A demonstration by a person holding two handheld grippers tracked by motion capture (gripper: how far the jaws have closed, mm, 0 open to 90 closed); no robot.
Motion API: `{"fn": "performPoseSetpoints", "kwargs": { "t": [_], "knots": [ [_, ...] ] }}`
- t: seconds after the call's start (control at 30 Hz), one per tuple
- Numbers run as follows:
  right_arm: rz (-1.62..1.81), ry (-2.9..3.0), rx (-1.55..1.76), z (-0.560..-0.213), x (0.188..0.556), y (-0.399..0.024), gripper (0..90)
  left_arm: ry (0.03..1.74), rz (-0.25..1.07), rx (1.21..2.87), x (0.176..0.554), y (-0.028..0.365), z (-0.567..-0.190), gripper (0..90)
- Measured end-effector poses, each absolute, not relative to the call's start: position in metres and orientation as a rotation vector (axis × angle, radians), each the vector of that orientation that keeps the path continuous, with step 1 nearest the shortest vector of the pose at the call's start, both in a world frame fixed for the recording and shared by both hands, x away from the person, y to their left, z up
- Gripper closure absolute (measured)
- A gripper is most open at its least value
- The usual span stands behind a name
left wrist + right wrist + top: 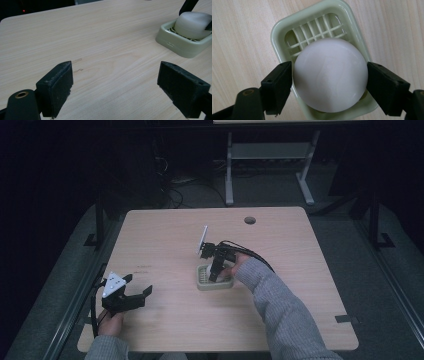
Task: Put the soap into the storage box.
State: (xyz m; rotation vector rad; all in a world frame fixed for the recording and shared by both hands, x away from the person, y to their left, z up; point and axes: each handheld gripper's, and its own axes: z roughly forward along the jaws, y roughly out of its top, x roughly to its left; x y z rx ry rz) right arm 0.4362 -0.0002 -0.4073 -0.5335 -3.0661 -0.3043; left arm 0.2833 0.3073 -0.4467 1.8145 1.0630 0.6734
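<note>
The high view shows a pale wooden table with rounded corners and a round cable hole near its far edge; a person in a grey knitted sleeve reaches in from the near edge with a black two-jaw gripper in each hand; the right gripper points steeply down into a pale green, rectangular plastic soap dish that sits close to the middle of the table, a little toward the near edge; the gripper's black cables loop back over the hand, and a grey plate stands tilted at its top. In the right gripper view the dish has a slatted grid floor, and a smooth, white, rounded bar of soap lies in the end of the dish nearer the camera; the right gripper has one jaw against each side of the soap, clamped on it, with the bar resting in the dish as far as I can tell. The left gripper rests near the table's near left corner, well apart from the dish, its grey three-cornered plate on top; in the left gripper view its jaws stand wide apart with nothing between them but bare wood; the dish and the soap show at the upper right of that view.
</note>
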Motion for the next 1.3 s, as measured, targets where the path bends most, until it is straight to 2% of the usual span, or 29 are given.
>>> {"fn": "performPoseSetpoints", "kwargs": {
  "t": [0.37,1.3],
  "knots": [
    [-0.343,-3.066,-0.540,-0.402,0.434,-0.002,18.8,1.059,0.677,1.824,0.283,0.308,-0.446,12.8],
    [-0.449,-3.071,-0.567,-0.383,0.427,-0.018,19.2,1.057,0.676,1.817,0.282,0.307,-0.446,12.8]
  ]
}}
